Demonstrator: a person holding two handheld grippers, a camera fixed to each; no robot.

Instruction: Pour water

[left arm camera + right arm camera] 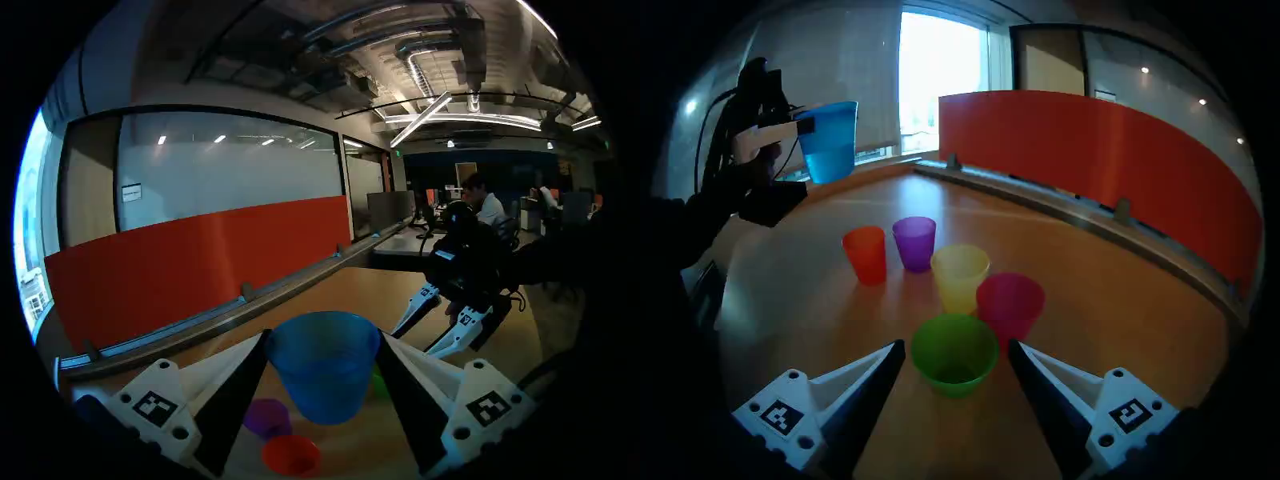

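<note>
Left gripper view
- Left gripper (322,346): clamped on the blue cup, with one finger pressed against each side.
- Blue cup (324,372): upright in that grip and held clear of the table, above the other cups.
- Purple cup (266,416): on the table below the blue cup, slightly to the left.
- Red cup (292,454): just beside the purple cup, nearer the camera.
- Green cup (378,386): a sliver of it shows past the right-hand finger.
- Right gripper (438,320): farther off over the table, with its two white fingers apart.
- Table (360,288): light wood, running up to an orange partition (200,264).
- Person (482,204): seated at a desk far behind.

Right gripper view
- Right gripper (956,346): jaws spread, with the green cup between them and a thin gap on each side.
- Green cup (954,352): standing on the table (1120,320), mouth up.
- Pink cup (1010,308): just behind the green cup, to the right.
- Yellow cup (960,276): close beside the pink cup.
- Purple cup (914,242) and red cup (866,252): side by side beyond the yellow cup.
- Left gripper (830,128): up at the left, holding the blue cup (830,156) above the table and well apart from the row of cups. The cup is nearly upright and its lower part is a deeper blue.
</note>
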